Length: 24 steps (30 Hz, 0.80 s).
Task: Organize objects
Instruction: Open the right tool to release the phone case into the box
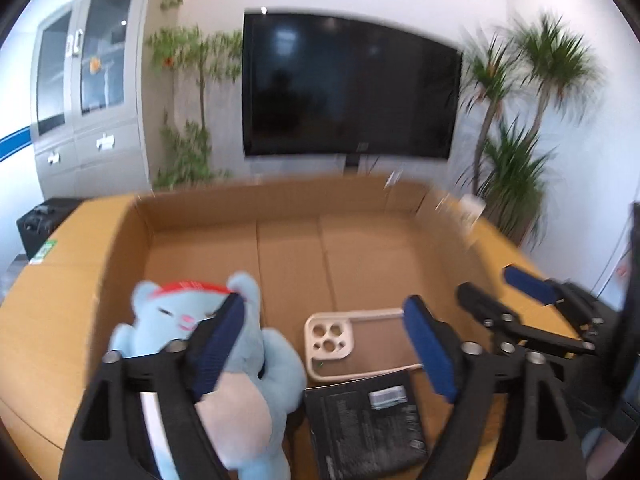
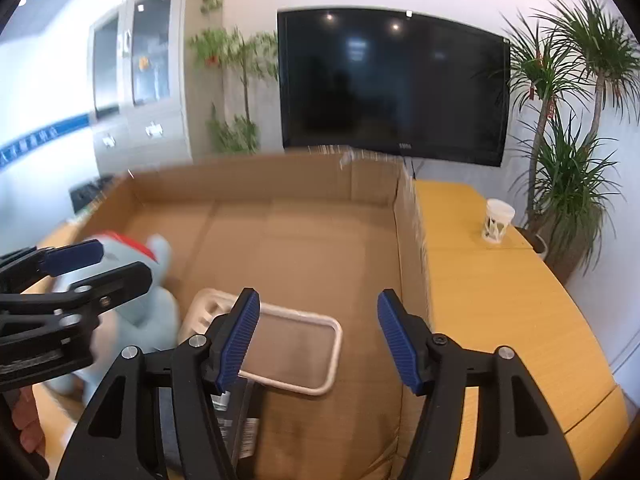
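An open cardboard box [image 1: 200, 216] [image 2: 412, 240] stands on a wooden table. In it lie a light blue plush toy with a red cap [image 1: 256, 364] [image 2: 156, 312], a cream phone case [image 1: 344, 340] [image 2: 296, 348] and a black packet [image 1: 364, 420] [image 2: 236, 428]. My left gripper [image 1: 328, 344] is open above the box; its left finger is in front of the plush. It shows at the left of the right wrist view [image 2: 92, 268]. My right gripper [image 2: 318, 340] is open and empty over the phone case; it also shows at the right of the left wrist view [image 1: 496, 288].
A white cup [image 2: 498, 220] stands on the table [image 2: 500, 300] to the right of the box. A black TV [image 1: 348, 88] hangs on the far wall, with potted plants [image 2: 568, 152] at the right and a grey cabinet [image 1: 88, 100] at the left.
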Each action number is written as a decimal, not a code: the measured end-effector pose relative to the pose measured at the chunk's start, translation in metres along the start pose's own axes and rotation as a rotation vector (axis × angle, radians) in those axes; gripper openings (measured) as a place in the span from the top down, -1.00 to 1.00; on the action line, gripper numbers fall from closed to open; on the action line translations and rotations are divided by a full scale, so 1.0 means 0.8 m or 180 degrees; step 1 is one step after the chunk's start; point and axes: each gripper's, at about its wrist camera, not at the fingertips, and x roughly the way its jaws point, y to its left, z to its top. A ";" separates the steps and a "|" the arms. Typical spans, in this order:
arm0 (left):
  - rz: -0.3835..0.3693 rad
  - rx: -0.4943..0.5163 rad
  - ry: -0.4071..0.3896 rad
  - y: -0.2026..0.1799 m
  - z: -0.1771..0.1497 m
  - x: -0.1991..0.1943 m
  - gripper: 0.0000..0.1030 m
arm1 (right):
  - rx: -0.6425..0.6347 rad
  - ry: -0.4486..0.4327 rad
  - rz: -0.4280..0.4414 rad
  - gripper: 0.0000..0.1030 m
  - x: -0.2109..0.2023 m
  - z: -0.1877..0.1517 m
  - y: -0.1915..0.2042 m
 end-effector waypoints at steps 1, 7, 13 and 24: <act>-0.0062 -0.0054 -0.0127 0.005 0.002 -0.025 -0.88 | 0.0052 -0.0088 0.0085 -0.24 -0.017 0.007 -0.001; -0.0316 -0.0532 -0.0176 0.080 -0.041 -0.137 -1.00 | 0.0153 -0.0437 0.0648 -0.51 -0.106 0.032 0.011; 0.0091 -0.0483 0.0210 0.149 -0.131 -0.199 -1.00 | -0.0113 -0.0147 0.1186 -0.52 -0.135 -0.008 0.062; 0.0032 -0.0406 0.0850 0.159 -0.287 -0.205 -1.00 | -0.1182 0.1078 0.2273 -0.49 -0.105 -0.193 0.179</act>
